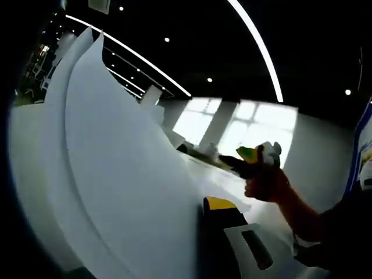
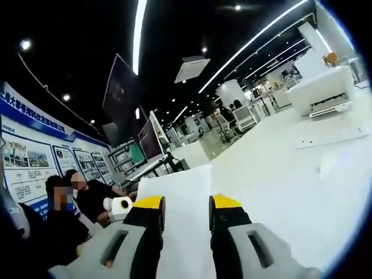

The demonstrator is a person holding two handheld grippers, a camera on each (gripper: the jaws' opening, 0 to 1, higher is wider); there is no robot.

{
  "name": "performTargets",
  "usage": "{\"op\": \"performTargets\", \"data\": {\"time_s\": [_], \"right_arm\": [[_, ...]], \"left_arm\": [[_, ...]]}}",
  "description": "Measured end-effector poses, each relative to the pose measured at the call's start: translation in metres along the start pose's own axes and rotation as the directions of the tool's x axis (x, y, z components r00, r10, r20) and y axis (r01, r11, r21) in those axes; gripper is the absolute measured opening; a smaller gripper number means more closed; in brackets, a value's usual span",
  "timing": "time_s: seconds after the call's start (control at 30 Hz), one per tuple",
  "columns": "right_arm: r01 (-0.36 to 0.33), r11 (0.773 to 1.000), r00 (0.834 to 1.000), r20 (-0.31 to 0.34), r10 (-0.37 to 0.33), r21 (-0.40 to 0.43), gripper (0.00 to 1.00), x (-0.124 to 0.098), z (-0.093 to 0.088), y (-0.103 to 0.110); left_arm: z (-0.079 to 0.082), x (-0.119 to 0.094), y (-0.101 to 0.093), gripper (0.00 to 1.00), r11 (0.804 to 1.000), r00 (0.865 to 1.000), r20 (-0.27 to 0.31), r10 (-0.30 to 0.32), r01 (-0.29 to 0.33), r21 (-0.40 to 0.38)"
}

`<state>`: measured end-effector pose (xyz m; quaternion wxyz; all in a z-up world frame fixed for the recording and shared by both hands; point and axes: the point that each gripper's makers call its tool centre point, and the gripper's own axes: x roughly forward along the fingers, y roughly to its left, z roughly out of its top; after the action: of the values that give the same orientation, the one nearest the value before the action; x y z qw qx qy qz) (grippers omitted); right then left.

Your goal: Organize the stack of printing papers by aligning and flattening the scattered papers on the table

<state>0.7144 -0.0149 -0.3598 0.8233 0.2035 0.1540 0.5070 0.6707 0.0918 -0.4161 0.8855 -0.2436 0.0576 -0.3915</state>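
A thick stack of white printing papers (image 1: 122,174) stands lifted and curved in the left gripper view, hiding much of what lies behind it. My left gripper (image 1: 202,204) is shut on the stack's edge. Its right jaw, yellow-tipped, presses against the sheets, and its left jaw is hidden behind them. Beyond the stack, a hand holds my right gripper (image 1: 249,156) above the white table (image 1: 229,183). In the right gripper view, my right gripper (image 2: 187,203) is open, and a white sheet (image 2: 177,186) lies flat on the table (image 2: 279,174) in the gap between its jaws.
A white printer (image 2: 322,90) stands at the table's far right. Two people (image 2: 75,200) sit at the left beside a small white roll (image 2: 121,204). Monitors (image 2: 148,139) and shelving stand behind. A person's sleeve (image 1: 343,232) enters from the right.
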Motion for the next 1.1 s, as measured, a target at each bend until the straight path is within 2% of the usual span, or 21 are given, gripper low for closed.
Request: {"op": "performTargets", "data": {"time_s": [0.13, 0.33, 0.5, 0.73, 1.1], "right_arm": [[0.015, 1.0, 1.0, 0.016, -0.015, 0.019, 0.26, -0.011, 0.001, -0.007], [0.032, 0.999, 0.999, 0.03, -0.032, 0.018, 0.27, -0.021, 0.003, -0.005], [0.068, 0.998, 0.997, 0.029, -0.068, -0.015, 0.29, -0.032, 0.004, -0.004], [0.081, 0.997, 0.996, 0.046, -0.081, 0.001, 0.29, -0.037, 0.011, -0.013], [0.09, 0.996, 0.994, 0.064, -0.09, 0.0, 0.3, -0.045, 0.017, -0.004]], "left_arm": [[-0.002, 0.001, 0.0, 0.11, 1.0, 1.0, -0.009, 0.002, -0.002, 0.007], [-0.003, 0.001, -0.001, 0.12, 1.0, 1.0, -0.013, 0.002, -0.001, 0.01], [-0.003, 0.001, -0.001, 0.12, 1.0, 1.0, -0.013, 0.002, -0.002, 0.007], [-0.003, 0.001, -0.002, 0.12, 1.0, 1.0, -0.014, 0.0, 0.0, 0.001], [0.0, 0.0, -0.004, 0.11, 1.0, 1.0, 0.003, -0.008, 0.009, -0.021]]}}
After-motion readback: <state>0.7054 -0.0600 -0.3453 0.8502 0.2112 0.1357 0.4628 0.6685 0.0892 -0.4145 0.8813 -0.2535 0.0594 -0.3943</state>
